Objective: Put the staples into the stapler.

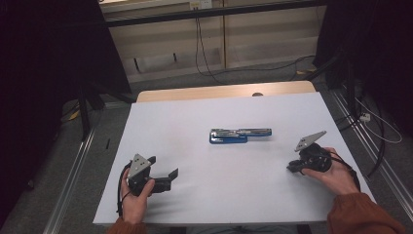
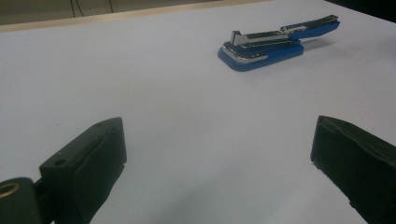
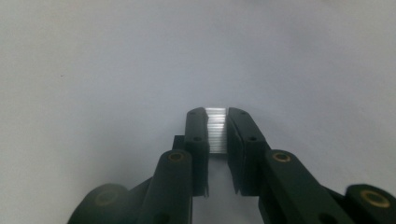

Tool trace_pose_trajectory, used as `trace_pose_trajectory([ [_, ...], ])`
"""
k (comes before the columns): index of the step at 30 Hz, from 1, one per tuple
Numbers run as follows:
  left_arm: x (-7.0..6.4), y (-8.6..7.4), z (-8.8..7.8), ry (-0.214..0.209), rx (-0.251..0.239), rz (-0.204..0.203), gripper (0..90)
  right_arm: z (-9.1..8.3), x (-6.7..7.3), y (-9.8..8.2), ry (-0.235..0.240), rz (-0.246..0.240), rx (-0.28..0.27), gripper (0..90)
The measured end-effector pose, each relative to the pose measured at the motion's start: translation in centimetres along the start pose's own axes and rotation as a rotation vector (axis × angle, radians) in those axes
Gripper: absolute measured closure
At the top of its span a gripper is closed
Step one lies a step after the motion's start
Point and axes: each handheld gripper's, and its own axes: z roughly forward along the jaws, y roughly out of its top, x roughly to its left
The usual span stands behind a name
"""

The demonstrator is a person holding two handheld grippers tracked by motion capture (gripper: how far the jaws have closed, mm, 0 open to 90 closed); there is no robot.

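Currently, a silvery strip of staples [image 3: 216, 130] is being pinched between the two black jaws of the right gripper [image 3: 216, 122], as seen in the right gripper view; the pads are being pressed against its two sides, and its ribbed top face is being lit brightly. In the high view the right gripper [image 1: 293, 168] is being held at the right side of the white table [image 1: 185, 126], near the person's edge, its tips being pointed left toward the middle. The left gripper [image 1: 163, 171] is being held at the near left of the table, and its jaws are being kept spread wide with nothing between them; in the left gripper view only bare table surface is being framed by them. A blue stapler [image 1: 239, 135] is being left lying at the middle of the table, swung open so that its metal top arm is being stretched out to the right of the blue base. It is lying well apart from both grippers, farther from the person than either. In the left gripper view the stapler [image 2: 275, 43] is being seen at the far right.
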Motion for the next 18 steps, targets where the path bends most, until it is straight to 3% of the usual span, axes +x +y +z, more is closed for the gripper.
trace_pose_trajectory([
  [18, 0.07, 0.03, -0.03, 0.000, -0.004, -0.004, 3.6, -0.30, 0.06, 0.09, -0.006, 0.014, -0.065, 78.9],
])
